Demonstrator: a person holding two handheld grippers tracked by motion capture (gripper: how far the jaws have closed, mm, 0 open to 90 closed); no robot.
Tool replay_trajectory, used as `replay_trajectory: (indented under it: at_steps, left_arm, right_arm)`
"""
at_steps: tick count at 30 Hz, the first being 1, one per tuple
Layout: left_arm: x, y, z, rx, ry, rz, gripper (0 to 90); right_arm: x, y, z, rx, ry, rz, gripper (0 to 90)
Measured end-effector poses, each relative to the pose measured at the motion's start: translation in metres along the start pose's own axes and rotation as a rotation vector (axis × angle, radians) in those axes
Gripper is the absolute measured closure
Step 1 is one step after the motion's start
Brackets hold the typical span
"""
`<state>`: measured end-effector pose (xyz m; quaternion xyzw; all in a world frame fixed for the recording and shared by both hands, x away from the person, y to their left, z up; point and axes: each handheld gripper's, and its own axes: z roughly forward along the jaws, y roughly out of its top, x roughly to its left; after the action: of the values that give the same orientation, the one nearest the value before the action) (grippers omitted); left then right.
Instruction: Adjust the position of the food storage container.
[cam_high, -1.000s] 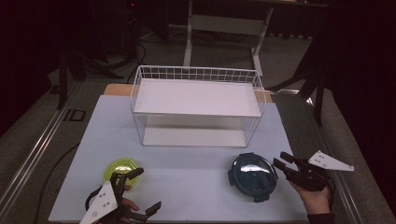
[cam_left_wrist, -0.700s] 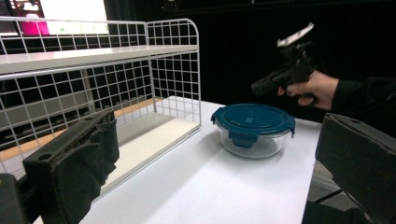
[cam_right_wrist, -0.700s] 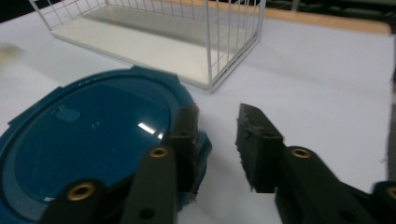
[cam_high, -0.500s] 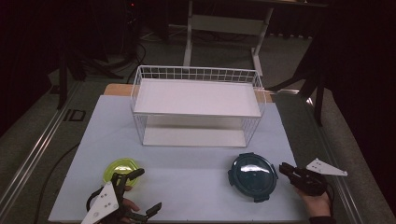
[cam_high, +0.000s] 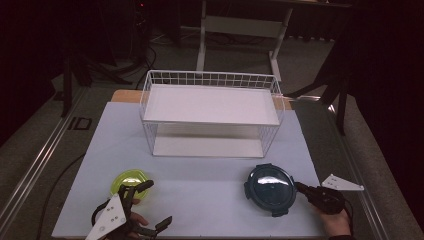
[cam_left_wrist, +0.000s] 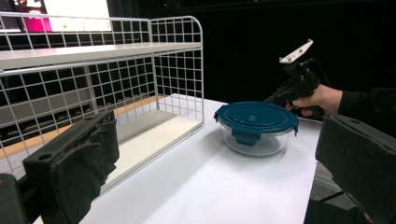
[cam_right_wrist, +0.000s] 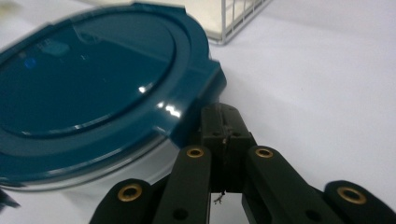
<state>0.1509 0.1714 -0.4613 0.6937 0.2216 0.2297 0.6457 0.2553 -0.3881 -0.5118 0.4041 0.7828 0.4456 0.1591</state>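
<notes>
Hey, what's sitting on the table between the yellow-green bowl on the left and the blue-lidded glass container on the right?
Nothing: the high view shows bare white table between the yellow-green bowl and the blue-lidded container.

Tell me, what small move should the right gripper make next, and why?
Probably push forward under the clip. The right gripper has shut jaws, nothing between them, tips beside the side clip of the blue lid; the container looks latched.

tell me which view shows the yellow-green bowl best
The high view: the yellow-green bowl sits whole near the table's front left, beside the left gripper. The two gripper views look toward the wire rack and the blue-lidded container instead.
</notes>
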Motion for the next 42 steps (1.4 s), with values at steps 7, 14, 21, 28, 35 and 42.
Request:
replay_trajectory:
  at_steps: [7, 14, 21, 28, 35, 42]
  left_arm:
    - [0.0, 0.0, 0.001, 0.002, -0.004, -0.004, 0.0]
    - [-0.001, 0.0, 0.002, 0.007, -0.013, -0.005, 0.0]
    - [-0.002, -0.001, 0.003, 0.014, -0.013, 0.003, 0.0]
    - [-0.004, 0.0, 0.003, 0.016, -0.021, 0.009, 0.0]
    - [-0.004, -0.004, 0.003, 0.019, -0.03, -0.011, 0.0]
    - [-0.007, -0.004, 0.007, 0.03, -0.039, 0.01, 0.0]
  right_arm:
    - [0.002, 0.002, 0.001, -0.009, 0.006, 0.001, 90.0]
    - [0.01, 0.005, 0.008, -0.003, 0.033, -0.01, 90.0]
    - [0.027, 0.015, 0.022, 0.01, 0.064, -0.005, 90.0]
    - [0.036, 0.016, 0.027, 0.006, 0.094, -0.015, 90.0]
    - [0.038, 0.017, 0.022, -0.021, 0.104, -0.004, 90.0]
    - [0.04, 0.015, 0.023, -0.006, 0.099, 0.013, 90.0]
